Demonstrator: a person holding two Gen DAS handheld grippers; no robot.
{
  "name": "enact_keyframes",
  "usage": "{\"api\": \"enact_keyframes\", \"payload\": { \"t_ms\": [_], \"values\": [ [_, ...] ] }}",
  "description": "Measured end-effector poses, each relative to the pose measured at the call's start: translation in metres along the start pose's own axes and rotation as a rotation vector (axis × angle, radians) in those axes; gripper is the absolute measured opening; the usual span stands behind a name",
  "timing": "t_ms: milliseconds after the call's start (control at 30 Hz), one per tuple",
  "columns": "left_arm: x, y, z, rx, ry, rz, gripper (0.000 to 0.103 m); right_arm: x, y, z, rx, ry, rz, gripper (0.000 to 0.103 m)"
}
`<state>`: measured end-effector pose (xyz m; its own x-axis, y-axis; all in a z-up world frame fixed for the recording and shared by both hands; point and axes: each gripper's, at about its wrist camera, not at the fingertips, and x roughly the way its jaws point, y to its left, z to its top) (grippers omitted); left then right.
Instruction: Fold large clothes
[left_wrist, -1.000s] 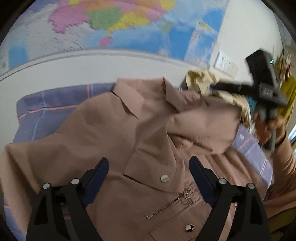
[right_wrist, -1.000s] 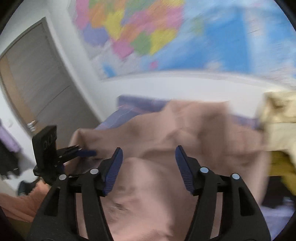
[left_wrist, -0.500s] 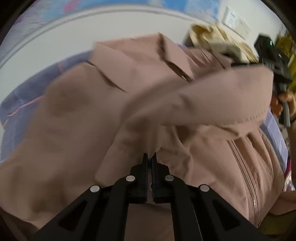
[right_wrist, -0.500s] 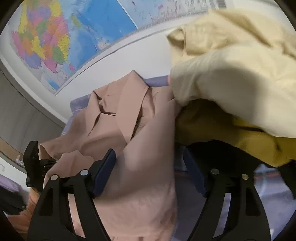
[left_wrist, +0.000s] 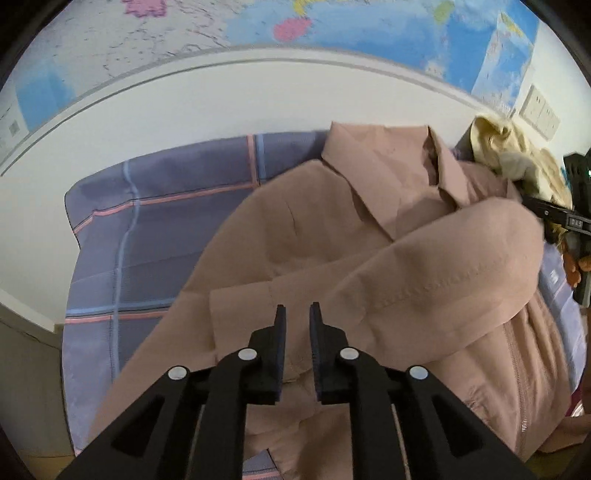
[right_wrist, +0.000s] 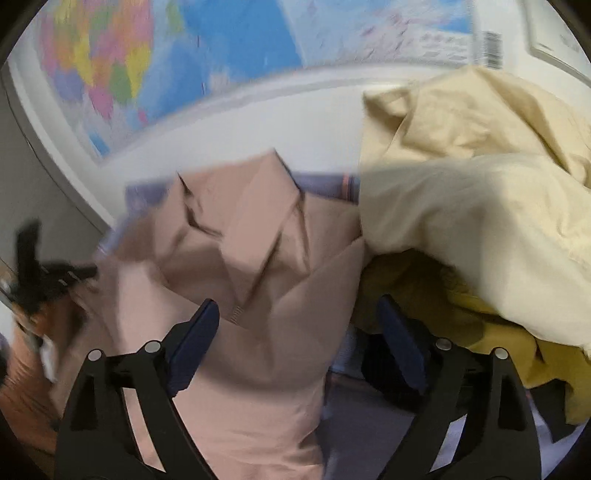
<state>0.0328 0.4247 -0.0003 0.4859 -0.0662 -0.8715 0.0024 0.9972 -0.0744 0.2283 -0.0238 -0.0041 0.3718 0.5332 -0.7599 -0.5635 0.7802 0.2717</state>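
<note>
Plaid bed (left_wrist: 155, 221) | jacket (left_wrist: 332, 229) under L hand-held gripper (left_wrist: 296, 314), narrow gap | R (right_wrist: 295, 317) wide

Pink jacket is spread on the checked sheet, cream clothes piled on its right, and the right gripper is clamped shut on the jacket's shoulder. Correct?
Not quite. The right gripper is open: the right wrist view shows its jaws spread wide over the pink jacket, holding nothing. The rest stands: the jacket lies on the checked sheet, with the cream clothes piled on its right.
</note>
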Motion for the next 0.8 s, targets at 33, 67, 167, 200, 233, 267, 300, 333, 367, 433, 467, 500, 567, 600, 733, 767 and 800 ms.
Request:
{"api": "enact_keyframes", "payload": {
  "t_ms": [33,67,167,200,233,267,300,333,367,433,467,500,567,600,733,767,800],
  "values": [
    [0.003,-0.002,-0.001,0.015,0.006,0.004,0.020,0.007,0.001,0.000,-0.008,0.014,-0.021,0.075],
    [0.008,-0.006,-0.002,0.033,0.010,0.019,0.021,0.012,0.000,0.001,-0.012,0.024,-0.043,0.046],
    [0.016,-0.013,-0.001,0.045,0.019,0.041,0.021,0.014,-0.022,0.005,0.076,0.021,-0.112,0.003],
    [0.017,-0.013,0.000,0.045,0.012,0.043,0.021,0.010,-0.029,0.006,0.105,-0.004,-0.095,0.002],
    [0.017,-0.013,0.002,0.046,0.000,0.051,0.022,0.005,-0.038,0.006,0.152,-0.027,-0.066,0.002],
    [0.017,-0.014,0.004,0.051,-0.008,0.058,0.027,0.002,-0.043,0.005,0.183,-0.036,-0.048,0.002],
    [0.017,-0.013,0.004,0.054,-0.010,0.058,0.045,0.001,-0.049,0.002,0.217,-0.048,-0.043,0.002],
    [0.018,-0.013,0.005,0.055,-0.005,0.058,0.059,0.002,-0.051,0.000,0.230,-0.050,-0.042,0.000],
    [0.019,-0.014,0.005,0.061,0.007,0.047,0.081,0.003,-0.051,-0.002,0.238,-0.046,-0.034,0.001],
    [0.018,-0.020,-0.001,0.116,0.015,0.005,0.081,-0.001,-0.044,-0.004,0.214,-0.047,-0.041,0.007],
    [0.018,-0.024,-0.004,0.147,0.010,0.015,0.081,-0.008,-0.037,-0.005,0.188,-0.061,-0.050,0.018],
    [0.018,-0.027,-0.006,0.161,0.010,0.028,0.081,-0.014,-0.030,-0.006,0.163,-0.080,-0.064,0.039],
    [0.021,-0.030,-0.010,0.184,0.018,0.035,0.077,-0.033,-0.011,-0.010,0.085,-0.148,-0.090,0.063],
    [0.024,-0.031,-0.011,0.188,0.024,0.038,0.069,-0.040,0.003,-0.013,0.035,-0.165,-0.110,0.072],
    [0.039,-0.033,-0.011,0.185,0.046,0.040,0.043,-0.029,0.047,-0.014,-0.182,-0.137,-0.127,0.084],
    [0.039,-0.033,-0.009,0.178,0.032,0.040,0.033,-0.021,0.051,-0.014,-0.211,-0.116,-0.137,0.084],
    [0.037,-0.033,-0.007,0.169,0.015,0.030,0.019,-0.007,0.056,-0.014,-0.249,-0.069,-0.132,0.079]
  ]
}}
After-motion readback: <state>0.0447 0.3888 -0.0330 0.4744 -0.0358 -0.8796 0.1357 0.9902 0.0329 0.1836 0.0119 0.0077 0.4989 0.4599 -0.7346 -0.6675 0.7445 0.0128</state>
